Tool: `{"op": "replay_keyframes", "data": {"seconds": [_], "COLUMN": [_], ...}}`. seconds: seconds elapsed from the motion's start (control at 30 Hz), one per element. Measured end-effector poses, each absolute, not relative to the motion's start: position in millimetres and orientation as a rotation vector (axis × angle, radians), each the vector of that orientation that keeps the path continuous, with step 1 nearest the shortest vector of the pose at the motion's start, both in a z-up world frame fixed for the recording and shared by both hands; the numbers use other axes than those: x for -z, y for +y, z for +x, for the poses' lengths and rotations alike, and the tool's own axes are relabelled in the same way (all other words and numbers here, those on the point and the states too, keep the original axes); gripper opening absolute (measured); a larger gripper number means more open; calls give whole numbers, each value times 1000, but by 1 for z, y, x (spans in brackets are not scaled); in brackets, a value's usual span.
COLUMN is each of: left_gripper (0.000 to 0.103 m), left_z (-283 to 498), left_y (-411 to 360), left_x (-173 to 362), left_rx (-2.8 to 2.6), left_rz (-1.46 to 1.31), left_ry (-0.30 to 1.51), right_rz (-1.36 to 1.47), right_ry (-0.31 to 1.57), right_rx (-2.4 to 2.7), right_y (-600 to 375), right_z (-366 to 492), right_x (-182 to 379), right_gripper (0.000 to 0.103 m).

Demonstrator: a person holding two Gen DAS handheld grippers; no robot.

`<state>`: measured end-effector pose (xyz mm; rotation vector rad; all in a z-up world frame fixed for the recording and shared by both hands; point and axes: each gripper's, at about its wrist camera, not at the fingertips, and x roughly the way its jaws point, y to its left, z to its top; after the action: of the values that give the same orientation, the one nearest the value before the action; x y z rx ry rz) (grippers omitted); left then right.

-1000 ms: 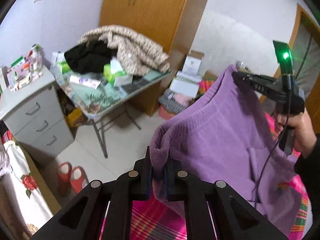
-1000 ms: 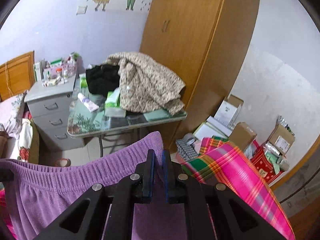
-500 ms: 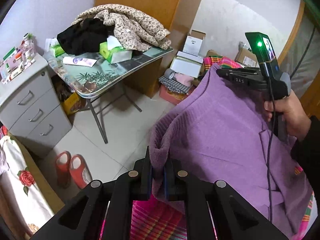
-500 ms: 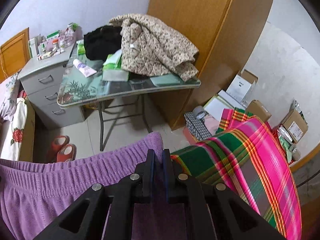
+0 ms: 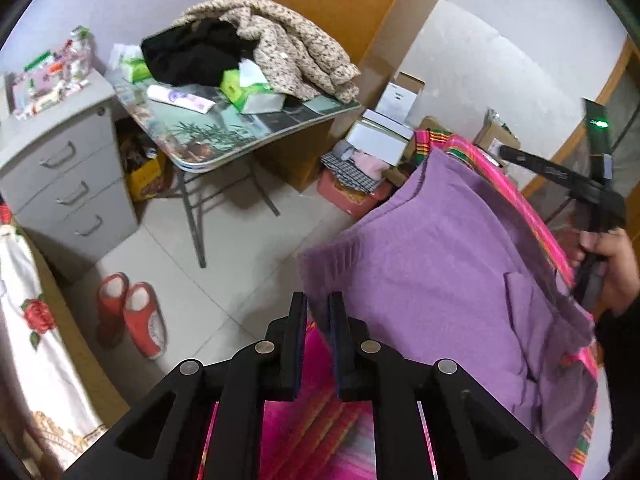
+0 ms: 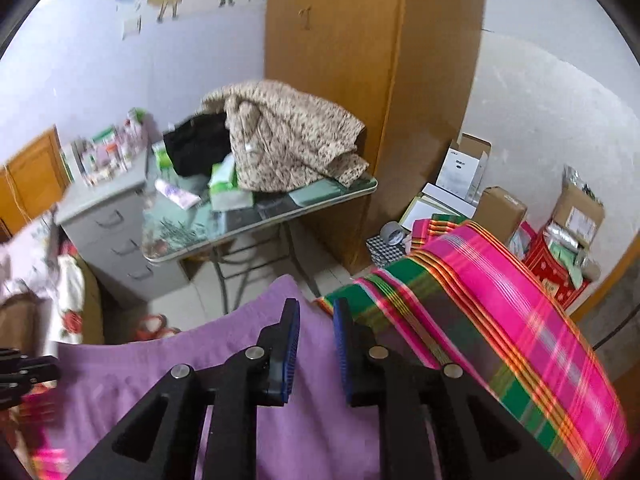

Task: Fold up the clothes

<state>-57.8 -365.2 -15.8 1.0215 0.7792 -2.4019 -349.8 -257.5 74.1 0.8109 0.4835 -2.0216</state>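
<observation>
Purple garment (image 5: 440, 272) lies spread on the pink plaid cover (image 6: 500, 300), a layer doubled over, likely laid flat for folding. Left gripper (image 5: 318, 312) and right gripper (image 6: 316, 320) both stand slightly parted and empty; half a second ago each pinched the raised waistband.

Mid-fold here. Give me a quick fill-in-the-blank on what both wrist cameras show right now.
1. The garment spread on the plaid cloth is ___ in colour.
2. The slippers on the floor are ___.
3. The right tongs are ___, gripping nothing.
4. The beige coat is piled on the ___.

Missing words: purple; red; open; table.
</observation>
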Motion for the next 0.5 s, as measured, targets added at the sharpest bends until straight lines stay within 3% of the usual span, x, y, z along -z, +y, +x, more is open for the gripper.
{"op": "replay_keyframes", "data": {"seconds": [0.13, 0.5], "left_gripper": [12, 12], "left_z": [-44, -24], "left_y": [-353, -273], "left_x": [9, 3], "left_rx": [2397, 2571], "left_rz": [996, 1032], "left_ry": [761, 745], "right_rz": [854, 930], "right_ry": [416, 337], "right_rx": [1990, 2001], "right_y": [-212, -85], "right_z": [-326, -215], "right_x": [-79, -48], "right_gripper": [30, 31]}}
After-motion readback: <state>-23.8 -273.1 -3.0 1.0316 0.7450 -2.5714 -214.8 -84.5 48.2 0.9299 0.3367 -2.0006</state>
